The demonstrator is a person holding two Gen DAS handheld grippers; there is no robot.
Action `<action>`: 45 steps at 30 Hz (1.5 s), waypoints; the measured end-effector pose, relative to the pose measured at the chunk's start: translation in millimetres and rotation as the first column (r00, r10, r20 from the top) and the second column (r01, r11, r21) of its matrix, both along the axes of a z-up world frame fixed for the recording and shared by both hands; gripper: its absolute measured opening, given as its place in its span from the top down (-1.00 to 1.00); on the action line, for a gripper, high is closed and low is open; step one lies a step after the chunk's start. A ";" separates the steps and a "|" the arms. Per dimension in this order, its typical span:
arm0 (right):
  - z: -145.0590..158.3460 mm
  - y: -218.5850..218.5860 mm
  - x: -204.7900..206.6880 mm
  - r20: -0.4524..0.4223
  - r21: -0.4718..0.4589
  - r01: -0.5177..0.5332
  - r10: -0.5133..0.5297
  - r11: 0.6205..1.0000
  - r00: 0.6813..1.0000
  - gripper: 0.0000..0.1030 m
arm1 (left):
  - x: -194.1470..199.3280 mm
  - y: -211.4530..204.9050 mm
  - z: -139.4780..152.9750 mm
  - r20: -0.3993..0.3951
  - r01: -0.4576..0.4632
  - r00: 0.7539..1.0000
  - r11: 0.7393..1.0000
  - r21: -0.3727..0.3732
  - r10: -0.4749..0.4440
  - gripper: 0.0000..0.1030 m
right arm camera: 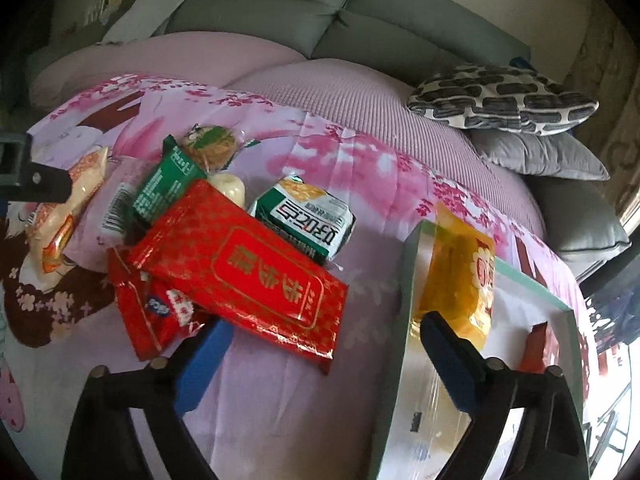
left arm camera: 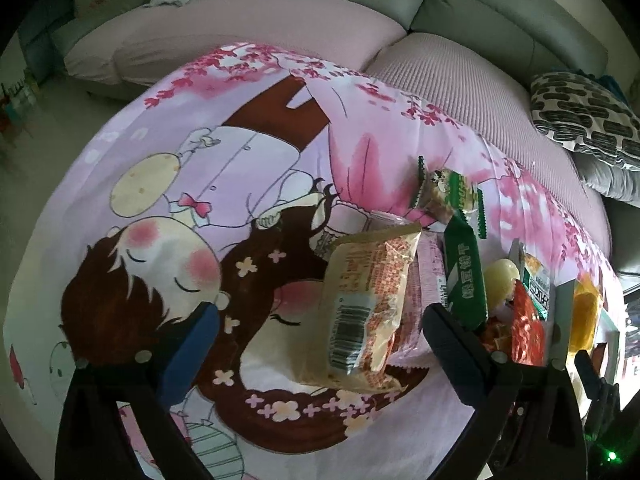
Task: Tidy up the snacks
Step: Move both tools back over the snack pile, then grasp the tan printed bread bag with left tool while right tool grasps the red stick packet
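Both released, the left tongs [left arm camera: 320, 336] are straddling the light, crinkly orange-checked snack packet [left arm camera: 362, 304], likely best pinched mid-body, while the right tongs [right arm camera: 320, 344] are hovering near the box [right arm camera: 408, 280].

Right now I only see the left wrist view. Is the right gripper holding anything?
Observer: No. The right gripper is open and empty, its fingers either side of the near wall of the white box with a mint-green rim.
Operator: What is in that box?
Observer: A translucent yellow packet leans against the inside of that wall. Something red sits deeper in; I cannot tell what.
Operator: What tops the snack pile?
Observer: A large red foil packet with a gold-framed label, lying over a smaller red wrapper.
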State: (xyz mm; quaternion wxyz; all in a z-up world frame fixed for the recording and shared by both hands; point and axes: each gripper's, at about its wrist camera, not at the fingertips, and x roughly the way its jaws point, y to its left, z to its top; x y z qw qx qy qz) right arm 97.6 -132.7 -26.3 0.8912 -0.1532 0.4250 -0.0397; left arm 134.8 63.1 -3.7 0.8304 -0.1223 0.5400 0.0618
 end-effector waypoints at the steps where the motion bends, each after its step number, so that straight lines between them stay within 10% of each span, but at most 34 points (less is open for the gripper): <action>1: 1.1 0.8 0.2 0.010 -0.001 -0.003 0.003 1.000 1.000 -0.71 | 0.8 -0.2 -1.1 -0.002 0.001 1.000 1.000 -0.007 -0.001 -0.80; 21: 7.0 13.1 27.7 0.044 0.085 -0.036 0.032 0.996 0.999 0.41 | 12.5 3.7 -29.1 -0.069 0.003 0.998 0.995 -0.104 -0.011 0.08; 45: 40.3 -62.5 -5.6 0.018 0.463 0.099 -0.121 0.881 0.993 0.79 | -4.4 -1.2 16.2 0.079 0.016 0.997 0.995 -0.099 -0.008 0.37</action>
